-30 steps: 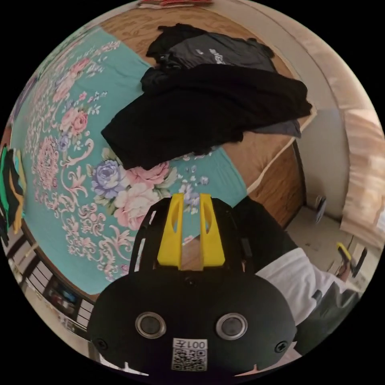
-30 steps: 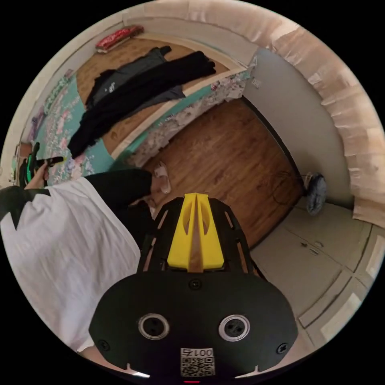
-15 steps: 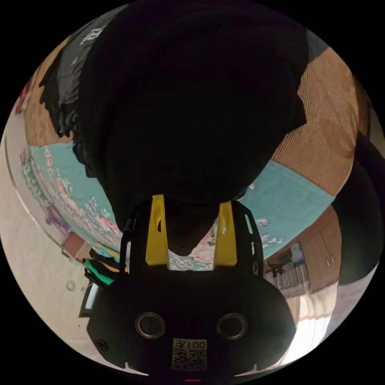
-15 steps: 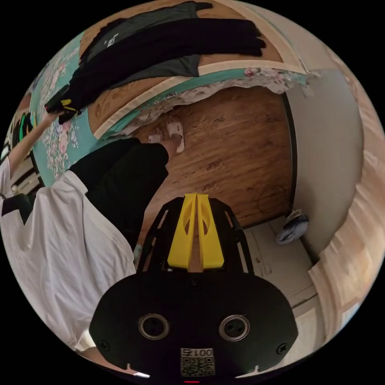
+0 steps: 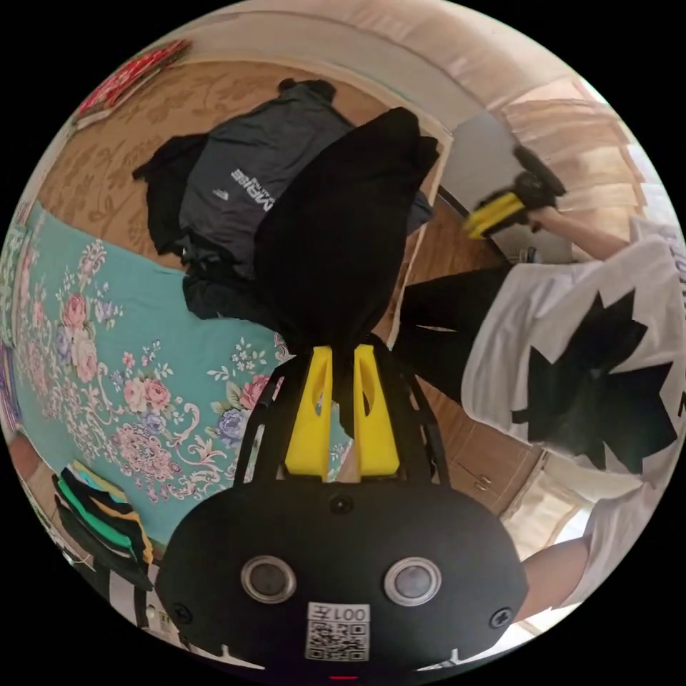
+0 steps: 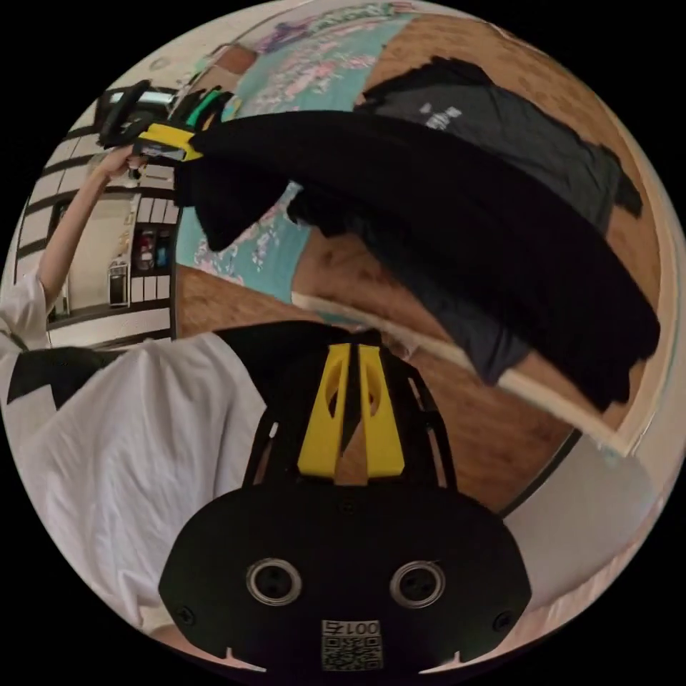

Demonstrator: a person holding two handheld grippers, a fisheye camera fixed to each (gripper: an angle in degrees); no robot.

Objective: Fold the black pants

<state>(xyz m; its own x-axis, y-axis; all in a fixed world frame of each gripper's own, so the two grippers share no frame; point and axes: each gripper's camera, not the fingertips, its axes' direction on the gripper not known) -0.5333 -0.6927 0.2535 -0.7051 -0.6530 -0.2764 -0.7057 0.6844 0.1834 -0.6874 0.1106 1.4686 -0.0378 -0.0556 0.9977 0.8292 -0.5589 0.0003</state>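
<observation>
1. While the left gripper point(image 5: 341, 357) had its yellow jaws nearly closed on one end of the black pants point(image 5: 336, 236), that end was raised off the bed point(image 5: 107, 336) and the cloth ran away toward the bed's far corner; in the right gripper view the same gripper point(image 6: 171, 143) held the pants stretched in a long band above the bed
2. The right gripper point(image 6: 350, 400) had its jaws almost together with nothing between them, and in the left gripper view it point(image 5: 500, 211) was out past the bed's edge, well apart from the pants
3. To do this step well, I judged the free gripper should take the hanging far end, so that both ends could be drawn taut and level before the pants were laid flat on the floral sheet point(image 5: 143, 371)
4. A grey shirt point(image 5: 250, 179) lay under the pants toward the bed's far edge; lifting the pants well above it seemed wise, since it could be dragged along
5. No container was in sight; a stack of folded clothes point(image 5: 100, 507) sat beyond the bed's near corner, and what it rested on could not be told
</observation>
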